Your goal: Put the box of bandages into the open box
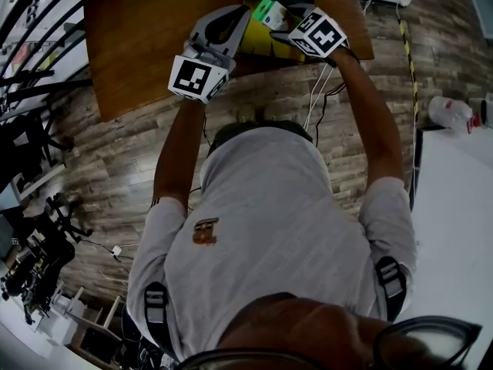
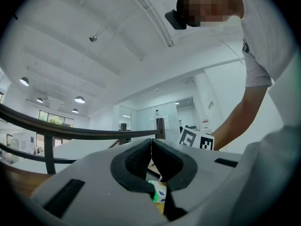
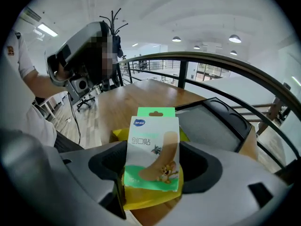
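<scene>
The box of bandages (image 3: pixel 151 149), white and green with a cartoon plaster print, stands upright between the jaws of my right gripper (image 3: pixel 153 169), which is shut on it. Under it lies the yellow open box (image 3: pixel 141 197). In the head view the box of bandages (image 1: pixel 269 11) hangs over the yellow box (image 1: pixel 266 46) at the table's near edge, held by the right gripper (image 1: pixel 283 20). My left gripper (image 1: pixel 231 23) is close beside it on the left, tilted upward. Its jaws (image 2: pixel 151 143) meet, shut and empty; the bandage box (image 2: pixel 159 192) shows below them.
A brown wooden table (image 1: pixel 146 29) carries the boxes. A dark flat tray or screen (image 3: pixel 214 124) lies just beyond the yellow box. A railing (image 3: pixel 235 67) runs behind the table. Cables (image 1: pixel 316 91) hang off the table's near edge over the plank floor.
</scene>
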{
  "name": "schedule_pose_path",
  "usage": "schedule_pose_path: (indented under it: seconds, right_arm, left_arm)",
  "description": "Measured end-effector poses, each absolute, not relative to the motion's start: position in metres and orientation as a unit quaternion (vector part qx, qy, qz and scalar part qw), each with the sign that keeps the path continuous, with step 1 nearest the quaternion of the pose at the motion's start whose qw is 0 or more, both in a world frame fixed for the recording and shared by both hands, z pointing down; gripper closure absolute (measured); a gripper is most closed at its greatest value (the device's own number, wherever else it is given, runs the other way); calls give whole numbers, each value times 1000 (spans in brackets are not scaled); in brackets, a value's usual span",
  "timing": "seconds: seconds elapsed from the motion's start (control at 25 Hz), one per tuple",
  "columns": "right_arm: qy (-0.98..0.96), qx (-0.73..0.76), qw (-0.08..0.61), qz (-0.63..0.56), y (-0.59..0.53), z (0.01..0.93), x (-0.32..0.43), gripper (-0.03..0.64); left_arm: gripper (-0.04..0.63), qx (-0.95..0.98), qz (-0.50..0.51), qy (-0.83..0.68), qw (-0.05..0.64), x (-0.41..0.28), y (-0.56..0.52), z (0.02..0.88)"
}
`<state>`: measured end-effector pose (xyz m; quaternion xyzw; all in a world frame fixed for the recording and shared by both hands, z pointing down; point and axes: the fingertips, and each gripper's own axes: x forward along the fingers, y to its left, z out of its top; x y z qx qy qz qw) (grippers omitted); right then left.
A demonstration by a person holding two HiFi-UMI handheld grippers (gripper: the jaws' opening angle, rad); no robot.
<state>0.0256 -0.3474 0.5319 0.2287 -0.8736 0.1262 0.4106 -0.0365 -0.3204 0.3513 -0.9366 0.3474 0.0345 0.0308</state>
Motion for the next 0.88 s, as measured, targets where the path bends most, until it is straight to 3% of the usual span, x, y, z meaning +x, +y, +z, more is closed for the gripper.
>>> schedule_pose_path:
  seconds: [0.48, 0.88]
  right_arm:
    - [-841, 158, 510, 89, -345, 575, 21, 281]
    - [-823, 98, 554, 76, -343, 600, 15, 281]
  left_arm:
    - [575, -926, 32, 375, 25, -35, -328, 366]
    - [575, -921, 28, 389, 28, -41, -326, 372]
